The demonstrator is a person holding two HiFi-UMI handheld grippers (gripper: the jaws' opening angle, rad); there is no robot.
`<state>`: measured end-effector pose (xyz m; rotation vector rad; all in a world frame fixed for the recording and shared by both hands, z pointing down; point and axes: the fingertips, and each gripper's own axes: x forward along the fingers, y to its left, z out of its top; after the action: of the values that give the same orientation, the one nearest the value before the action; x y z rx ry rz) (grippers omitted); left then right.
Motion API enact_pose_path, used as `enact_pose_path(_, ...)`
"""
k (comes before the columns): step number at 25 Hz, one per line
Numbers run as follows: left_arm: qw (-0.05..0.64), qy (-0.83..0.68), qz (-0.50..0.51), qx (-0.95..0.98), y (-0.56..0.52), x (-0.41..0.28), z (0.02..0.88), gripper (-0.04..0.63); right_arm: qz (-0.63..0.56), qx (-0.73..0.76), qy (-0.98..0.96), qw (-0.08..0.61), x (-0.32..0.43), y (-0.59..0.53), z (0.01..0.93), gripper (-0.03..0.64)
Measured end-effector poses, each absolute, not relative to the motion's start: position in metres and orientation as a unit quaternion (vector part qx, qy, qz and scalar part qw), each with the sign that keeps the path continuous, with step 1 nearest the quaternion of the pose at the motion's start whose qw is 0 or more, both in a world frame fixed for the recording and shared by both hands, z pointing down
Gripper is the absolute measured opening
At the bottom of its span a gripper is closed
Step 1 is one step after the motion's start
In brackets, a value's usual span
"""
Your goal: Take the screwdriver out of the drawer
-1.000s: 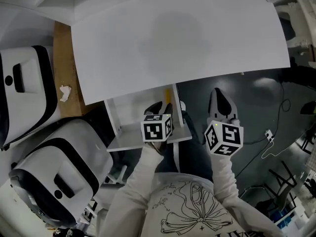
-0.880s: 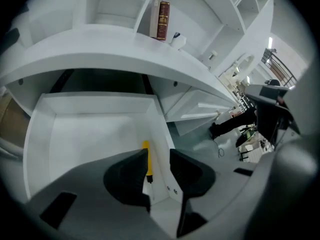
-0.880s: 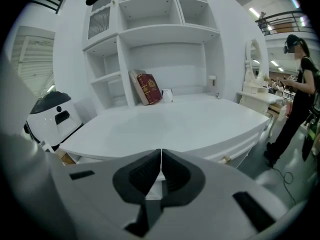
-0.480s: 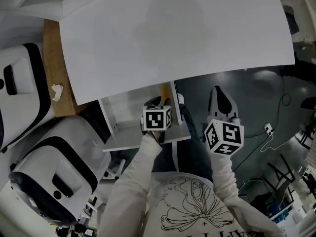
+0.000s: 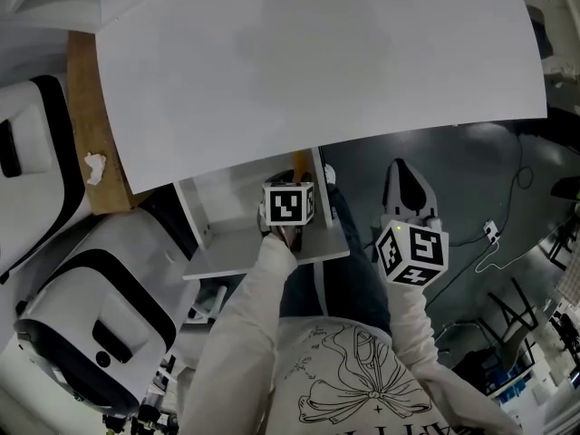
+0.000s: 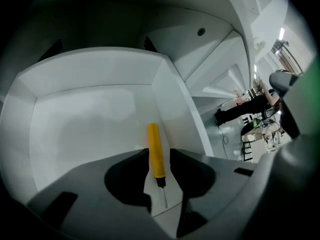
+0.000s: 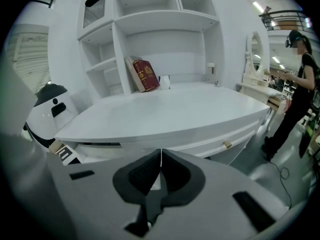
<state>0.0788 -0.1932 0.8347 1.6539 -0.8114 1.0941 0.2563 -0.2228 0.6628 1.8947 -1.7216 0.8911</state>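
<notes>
Screwdriver (image 6: pixel 155 149): yellow handle, thin metal shaft. It lies flat on the floor of the open white drawer (image 6: pixel 85 124), close along the side wall at the right of the left gripper view. The handle points toward the drawer's back and the shaft tip toward the camera.

Left gripper (image 6: pixel 159 153): I read its fingers as apart, one on each side of the handle. A narrow gap shows on the right side. On the left side I cannot tell whether the finger touches the handle. In the head view this gripper reaches into the drawer, which is pulled out below the front edge of the white tabletop (image 5: pixel 317 62).

Right gripper (image 7: pixel 161 153): fingers pressed together with nothing between them. In the head view it hangs over the dark floor (image 5: pixel 471 179), to the right of the drawer and apart from it. Its own view looks across the tabletop toward white shelves (image 7: pixel 150 14), where a red book (image 7: pixel 146 74) leans.

A person (image 7: pixel 300 84) stands at the far right of the right gripper view.
</notes>
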Motion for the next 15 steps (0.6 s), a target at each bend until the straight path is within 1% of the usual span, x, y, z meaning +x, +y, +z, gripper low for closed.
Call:
enact_pose_path(12, 0.482, -0.34, 0.471, 0.656, -0.188, 0.078, 0.86, 0.126, 0.329, 0.676, -0.621, 0.221, 0.258, -0.218, 0.673, 0.006)
enact_pose_path(15, 0.479, -0.346, 0.473, 0.654, -0.189, 0.077, 0.86, 0.116, 0.33, 0.675, -0.621, 0.223, 0.258, -0.217, 0.674, 0.006)
